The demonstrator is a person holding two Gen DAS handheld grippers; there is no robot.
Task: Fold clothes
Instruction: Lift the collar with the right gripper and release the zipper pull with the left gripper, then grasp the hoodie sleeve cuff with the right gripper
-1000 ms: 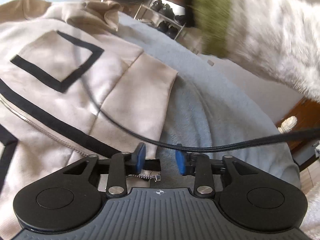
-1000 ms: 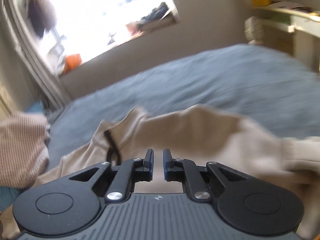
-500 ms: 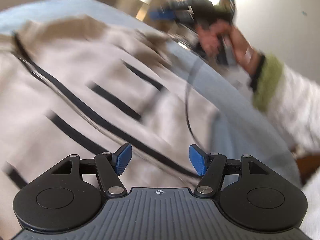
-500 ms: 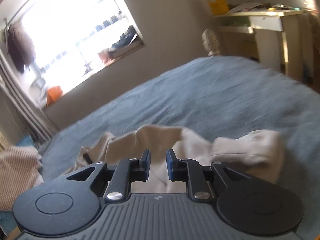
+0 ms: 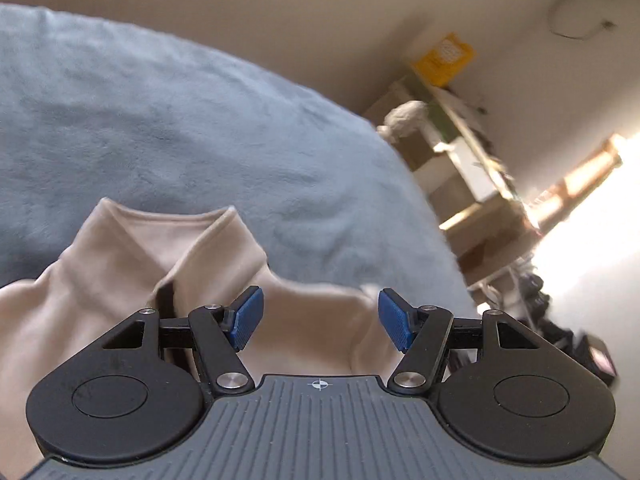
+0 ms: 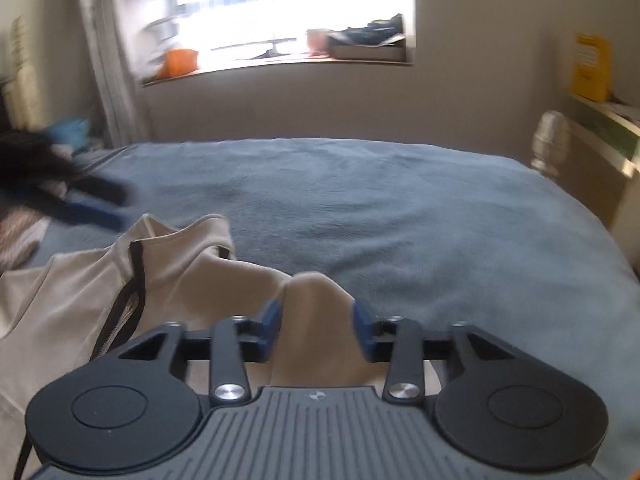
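Observation:
A beige zip-up jacket with black trim lies on the blue-grey bed cover. Its collar end points away from me. My left gripper is open and empty, held over the jacket's shoulder area. In the right wrist view the jacket shows its collar and black-edged zipper. My right gripper is open, and a raised fold of beige fabric stands between its jaws without being pinched.
The bed cover stretches ahead to a wall with a bright window. A shelf unit with a yellow box stands right of the bed. A blurred dark object and striped cloth lie at the left.
Both grippers have opened: the right one was shut on the jacket and has let it go. The left camera swung from the jacket's front to its collar end.

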